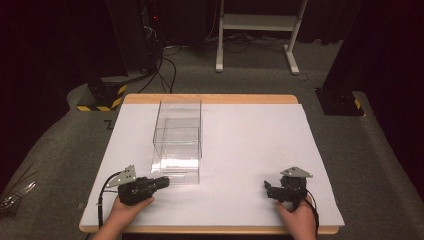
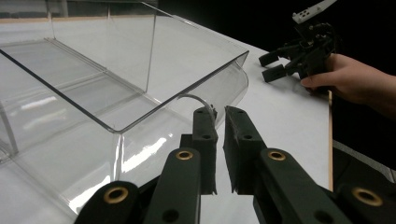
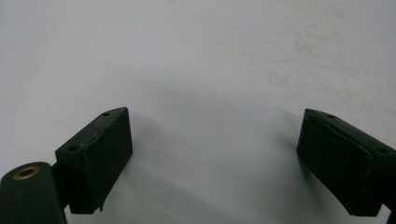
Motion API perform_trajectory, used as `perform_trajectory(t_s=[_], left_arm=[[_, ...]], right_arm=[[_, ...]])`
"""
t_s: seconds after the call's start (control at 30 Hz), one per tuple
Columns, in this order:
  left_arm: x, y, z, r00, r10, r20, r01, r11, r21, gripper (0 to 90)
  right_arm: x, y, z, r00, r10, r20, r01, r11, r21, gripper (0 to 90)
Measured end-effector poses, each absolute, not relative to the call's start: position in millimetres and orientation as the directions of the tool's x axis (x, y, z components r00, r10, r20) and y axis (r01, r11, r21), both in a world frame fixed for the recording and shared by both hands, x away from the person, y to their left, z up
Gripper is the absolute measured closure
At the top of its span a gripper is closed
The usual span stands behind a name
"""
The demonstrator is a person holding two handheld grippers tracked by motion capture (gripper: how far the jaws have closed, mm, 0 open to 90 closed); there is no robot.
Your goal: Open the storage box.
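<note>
From the high view, a clear plastic box (image 1: pixel 177 142) sits left of centre on the white table (image 1: pixel 250 150). The left gripper (image 1: pixel 162 182) rests just beside the box's near end, and the right gripper (image 1: pixel 270 190) sits well apart, near the front right edge. In the left gripper view the jaws are nearly together with just a thin gap, nothing between them, pointing along the box's near wall (image 2: pixel 140 93). In the right gripper view the jaws are spread wide over bare tabletop (image 3: pixel 210 70).

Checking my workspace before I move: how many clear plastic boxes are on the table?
1: a clear box left of centre on the table, just ahead of the left gripper.
</note>
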State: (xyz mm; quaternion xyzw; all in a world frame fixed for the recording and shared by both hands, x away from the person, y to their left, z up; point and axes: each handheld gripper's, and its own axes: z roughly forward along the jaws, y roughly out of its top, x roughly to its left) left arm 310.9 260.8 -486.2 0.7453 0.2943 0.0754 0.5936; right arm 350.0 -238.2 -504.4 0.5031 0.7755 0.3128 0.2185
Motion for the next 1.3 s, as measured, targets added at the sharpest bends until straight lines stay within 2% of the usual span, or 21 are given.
perform_trajectory(t_s=[0.53, 1.0, 1.17, 1.3], left_arm=[[287, 266, -485, 0.844, 0.476, -0.245, 0.351, -0.146, 0.925, 83.6], [282, 269, -487, 0.838, 0.485, -0.25, 0.353, -0.132, 0.926, 82.7], [276, 273, -481, 0.826, 0.511, -0.237, 0.348, -0.132, 0.928, 68.2], [272, 279, -475, 0.825, 0.519, -0.226, 0.333, -0.121, 0.935, 65.1]], right_arm=[[350, -238, -504, -0.398, 0.917, -0.025, 0.643, 0.298, 0.705, 10.5], [350, -238, -504, -0.398, 0.917, -0.026, 0.643, 0.299, 0.705, 10.5], [350, -238, -504, -0.398, 0.917, -0.026, 0.643, 0.299, 0.705, 10.5], [350, -238, -504, -0.398, 0.917, -0.025, 0.643, 0.299, 0.705, 10.5]])
